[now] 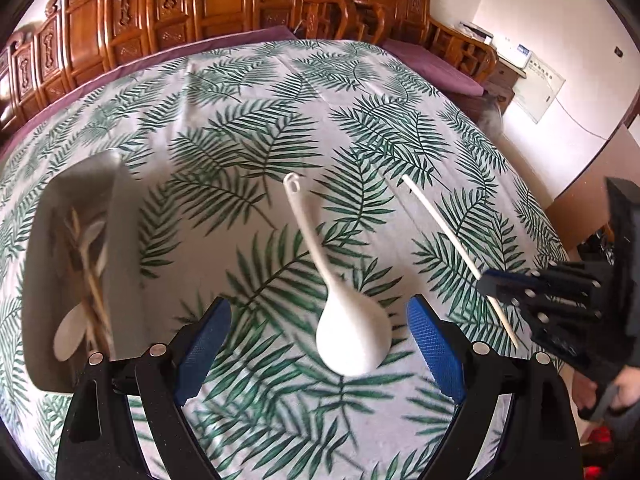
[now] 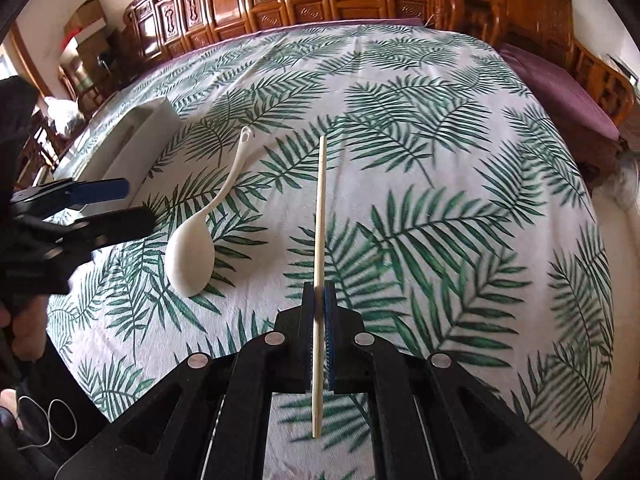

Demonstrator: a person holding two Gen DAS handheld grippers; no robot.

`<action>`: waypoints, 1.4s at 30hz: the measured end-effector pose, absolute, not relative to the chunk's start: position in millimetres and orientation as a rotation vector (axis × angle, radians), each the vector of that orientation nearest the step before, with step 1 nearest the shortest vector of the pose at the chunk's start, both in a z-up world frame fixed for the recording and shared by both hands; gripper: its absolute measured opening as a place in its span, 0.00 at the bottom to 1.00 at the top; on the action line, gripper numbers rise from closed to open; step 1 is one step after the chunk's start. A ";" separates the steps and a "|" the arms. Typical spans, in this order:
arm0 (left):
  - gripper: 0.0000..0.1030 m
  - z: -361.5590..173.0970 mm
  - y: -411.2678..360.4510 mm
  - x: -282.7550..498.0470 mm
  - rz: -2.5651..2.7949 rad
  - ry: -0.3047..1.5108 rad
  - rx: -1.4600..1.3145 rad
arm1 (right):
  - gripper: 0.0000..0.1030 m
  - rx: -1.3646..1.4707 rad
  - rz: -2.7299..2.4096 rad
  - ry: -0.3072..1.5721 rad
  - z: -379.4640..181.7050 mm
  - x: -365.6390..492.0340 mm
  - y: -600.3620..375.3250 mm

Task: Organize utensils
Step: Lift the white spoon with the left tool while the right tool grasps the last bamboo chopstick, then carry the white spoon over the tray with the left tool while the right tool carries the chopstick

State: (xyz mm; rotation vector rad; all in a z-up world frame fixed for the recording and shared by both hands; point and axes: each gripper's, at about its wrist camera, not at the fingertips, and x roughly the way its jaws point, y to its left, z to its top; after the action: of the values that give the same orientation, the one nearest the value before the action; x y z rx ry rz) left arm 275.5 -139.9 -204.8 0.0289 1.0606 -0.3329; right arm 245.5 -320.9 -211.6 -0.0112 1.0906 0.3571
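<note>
Carved wooden cabinets are lining the far side of a table draped in a palm-leaf cloth (image 1: pixel 248 128).

From the left wrist view, the left gripper (image 1: pixel 320 336) is being held wide apart and empty, with the bowl of the white spoon (image 1: pixel 352 336) lying on the cloth between its blue pads. A white tray (image 1: pixel 68 216) near the left edge is already holding what seem to be spoons and chopsticks, though blur is obscuring them.

From the right wrist view, the right gripper (image 2: pixel 320 304) is being kept clenched on a single chopstick (image 2: pixel 320 216), gripped near its lower end. The long free end is being left unsupported, so the stick could pivot or slip during carrying. The rounded spoon bowl could squirt out if pinched.
</note>
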 end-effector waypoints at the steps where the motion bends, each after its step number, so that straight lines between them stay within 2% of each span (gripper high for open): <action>1: 0.82 -207.2 -143.1 279.5 -0.332 1.073 0.030 | 0.06 -0.008 0.356 1.089 -211.3 244.2 -322.7; 8: 0.55 -222.5 -156.1 301.4 -0.326 1.133 0.063 | 0.06 0.006 0.354 1.081 -211.2 237.3 -328.1; 10: 0.40 -230.5 -157.5 307.2 -0.322 1.170 0.068 | 0.06 0.007 0.356 1.081 -212.1 235.8 -327.6; 13: 0.33 -238.7 -158.5 312.5 -0.328 1.208 0.056 | 0.06 0.006 0.361 1.083 -213.1 232.7 -326.4; 20: 0.28 -245.7 -168.8 312.9 -0.337 1.228 0.085 | 0.06 0.017 0.363 1.081 -213.4 229.3 -327.4; 23: 0.22 -246.1 -170.4 311.6 -0.333 1.228 0.091 | 0.06 0.020 0.362 1.074 -211.3 229.0 -327.8; 25: 0.12 -246.4 -171.1 311.2 -0.333 1.228 0.098 | 0.06 0.019 0.360 1.068 -210.2 228.6 -327.9; 27: 0.09 -246.1 -173.3 309.4 -0.339 1.222 0.124 | 0.06 0.013 0.353 1.062 -210.5 227.7 -328.3; 32: 0.07 -238.2 -172.6 301.1 -0.338 1.193 0.165 | 0.06 0.014 0.348 1.060 -212.1 226.8 -329.6; 35: 0.03 -228.2 -169.7 297.0 -0.345 1.173 0.149 | 0.06 0.013 0.353 1.054 -210.0 226.8 -328.7; 42: 0.02 -213.8 -169.6 287.3 -0.357 1.128 0.167 | 0.06 -0.001 0.357 1.043 -202.1 226.6 -324.1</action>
State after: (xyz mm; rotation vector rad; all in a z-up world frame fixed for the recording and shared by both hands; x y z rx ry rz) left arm 287.3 -169.6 -213.8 0.1668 1.1277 -0.3570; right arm 226.6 -324.1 -202.1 -0.0006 1.0429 0.3570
